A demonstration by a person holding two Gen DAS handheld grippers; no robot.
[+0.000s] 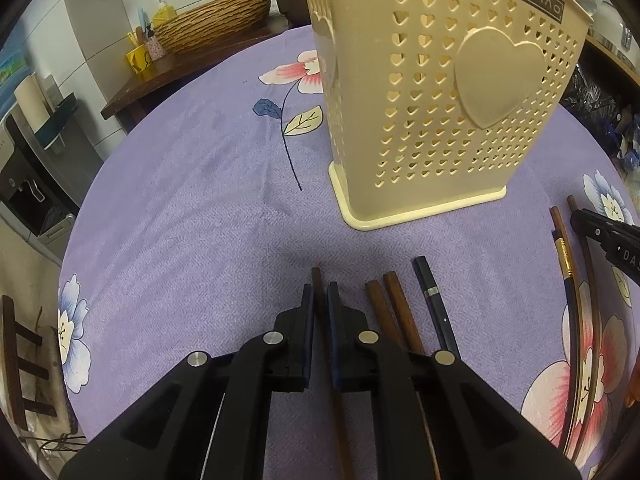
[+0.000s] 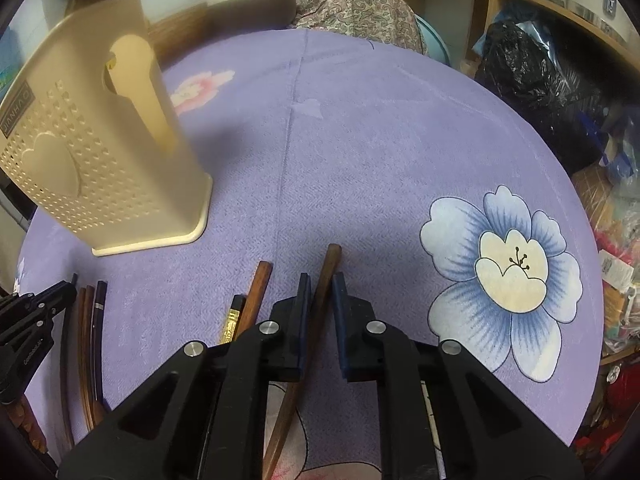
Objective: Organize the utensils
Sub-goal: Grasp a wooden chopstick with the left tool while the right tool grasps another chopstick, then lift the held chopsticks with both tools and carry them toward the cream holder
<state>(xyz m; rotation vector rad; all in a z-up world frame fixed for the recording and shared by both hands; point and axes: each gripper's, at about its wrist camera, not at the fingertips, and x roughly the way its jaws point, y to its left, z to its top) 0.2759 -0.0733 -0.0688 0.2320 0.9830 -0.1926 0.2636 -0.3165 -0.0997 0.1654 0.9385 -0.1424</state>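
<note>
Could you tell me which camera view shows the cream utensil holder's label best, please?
The left wrist view: the utensil holder stands close, label sharp. The right wrist view shows it blurred at the left edge.

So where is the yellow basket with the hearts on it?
The basket stands upright on the purple tablecloth, ahead of the chopsticks: right of centre in the left wrist view, far left in the right wrist view.

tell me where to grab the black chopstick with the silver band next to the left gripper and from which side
Grip the black chopstick on its thick squared upper shaft, near the silver band, coming straight down from above with one finger on each long side. It lies flat on the tablecloth, and the brown chopsticks lie close on its left.
</note>
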